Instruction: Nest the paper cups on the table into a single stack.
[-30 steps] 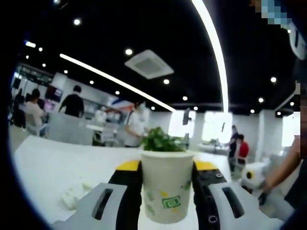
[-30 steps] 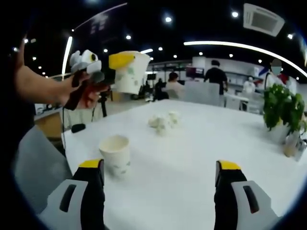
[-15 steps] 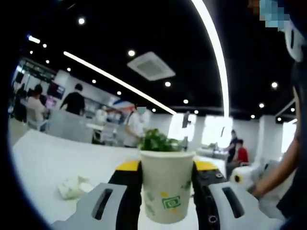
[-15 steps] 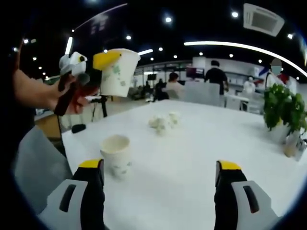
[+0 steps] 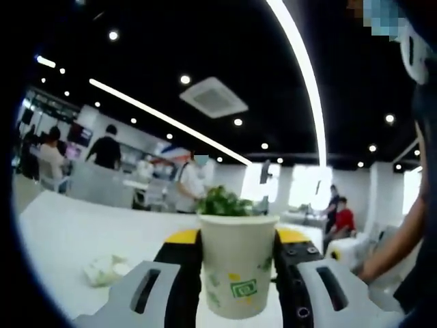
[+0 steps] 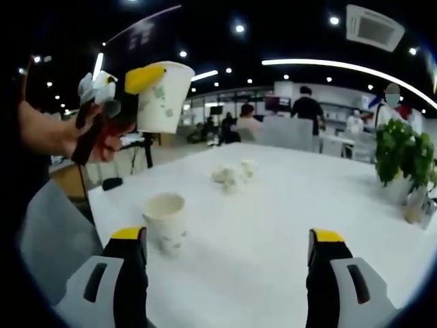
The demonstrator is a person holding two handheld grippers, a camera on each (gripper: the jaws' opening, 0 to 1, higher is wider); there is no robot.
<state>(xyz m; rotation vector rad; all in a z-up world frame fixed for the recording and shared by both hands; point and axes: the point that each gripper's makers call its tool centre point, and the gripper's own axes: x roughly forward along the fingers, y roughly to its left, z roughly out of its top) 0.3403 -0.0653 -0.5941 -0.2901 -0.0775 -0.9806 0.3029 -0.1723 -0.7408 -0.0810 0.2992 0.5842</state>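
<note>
So the left gripper (image 6: 140,78) has swung its paper cup (image 6: 162,97) further over toward the second cup (image 6: 164,222) since a second ago, and it's now up in the air roughly above it. Jaws are clamped on the cup's sides. It's plain white with small green prints and a rolled rim, held upright. The other cup stands open side up on the white table (image 6: 273,225), just ahead of the right gripper (image 6: 229,280), whose jaws are spread wide with nothing in them. Crumpled paper (image 6: 232,174) sits mid-table.

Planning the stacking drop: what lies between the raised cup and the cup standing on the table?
Nothing: in the right gripper view, open air separates the raised cup from the standing cup.
</note>
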